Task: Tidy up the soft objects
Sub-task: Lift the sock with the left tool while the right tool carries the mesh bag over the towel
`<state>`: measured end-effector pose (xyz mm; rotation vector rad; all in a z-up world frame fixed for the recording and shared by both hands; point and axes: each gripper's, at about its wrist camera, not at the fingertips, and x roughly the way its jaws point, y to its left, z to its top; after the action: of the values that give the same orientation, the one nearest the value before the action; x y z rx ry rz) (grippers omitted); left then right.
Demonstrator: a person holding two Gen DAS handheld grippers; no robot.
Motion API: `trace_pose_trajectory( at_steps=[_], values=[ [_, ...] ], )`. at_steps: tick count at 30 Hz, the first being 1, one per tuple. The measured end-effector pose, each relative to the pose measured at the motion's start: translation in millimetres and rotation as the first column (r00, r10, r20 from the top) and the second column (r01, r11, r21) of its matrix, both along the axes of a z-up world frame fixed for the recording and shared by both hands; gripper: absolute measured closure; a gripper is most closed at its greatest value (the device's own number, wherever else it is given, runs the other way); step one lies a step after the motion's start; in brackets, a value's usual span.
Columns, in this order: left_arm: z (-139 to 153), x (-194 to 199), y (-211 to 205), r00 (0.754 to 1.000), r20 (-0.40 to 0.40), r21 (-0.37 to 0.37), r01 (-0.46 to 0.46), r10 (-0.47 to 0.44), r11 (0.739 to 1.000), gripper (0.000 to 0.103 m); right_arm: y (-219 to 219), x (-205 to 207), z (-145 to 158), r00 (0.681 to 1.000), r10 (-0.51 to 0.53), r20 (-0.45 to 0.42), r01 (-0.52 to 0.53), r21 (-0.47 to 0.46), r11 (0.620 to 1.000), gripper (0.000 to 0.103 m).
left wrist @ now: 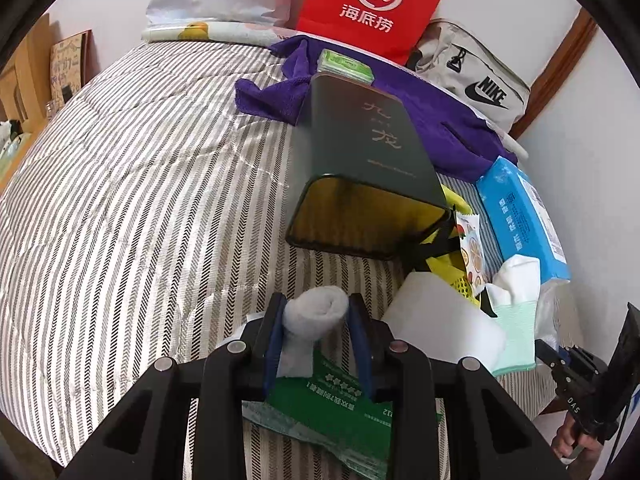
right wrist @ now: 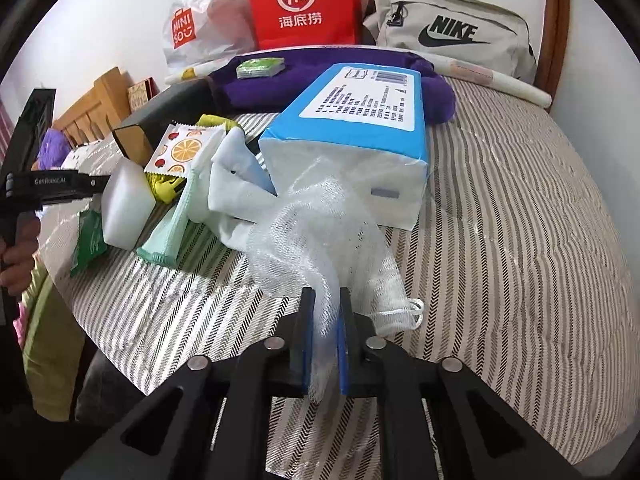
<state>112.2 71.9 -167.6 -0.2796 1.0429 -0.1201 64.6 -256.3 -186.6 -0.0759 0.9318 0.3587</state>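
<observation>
Rolled sock [left wrist: 316, 308] (grey) pinched inside left hand-held gripper [left wrist: 316, 312].

A bed with a grey-and-white striped quilt [right wrist: 520, 184] fills the room's middle. Behind the bed stands a plain white wall [right wrist: 100, 20]. A brown wooden frame [right wrist: 558, 20] rises at the bed's far right corner; a light wooden headboard [right wrist: 96, 104] stands left of the bed.

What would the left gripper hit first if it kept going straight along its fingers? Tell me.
Probably the striped bedcover just ahead of the left gripper, which holds a rolled grey sock; the open dark green box lies beyond, though depth is unclear.
</observation>
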Motion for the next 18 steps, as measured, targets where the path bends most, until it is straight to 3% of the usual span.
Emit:
trace_pose_trajectory(
  at_steps=[7,18],
  values=[
    [16.9,-3.7,10.5,0.999,0.031,-0.046,-0.008,0.01,0.999,0.075,-6.4,-8.5,15.1,1.0,-0.007,0.002,0.007,0.044,0.999,0.099],
    [51.1,-4.8,15.9,0.997,0.077,-0.053,-0.024,0.028,0.998,0.075,-14.0,-16.3,69.0,0.997,-0.002,0.08,-0.007,0.123,0.992,0.099]
  ],
)
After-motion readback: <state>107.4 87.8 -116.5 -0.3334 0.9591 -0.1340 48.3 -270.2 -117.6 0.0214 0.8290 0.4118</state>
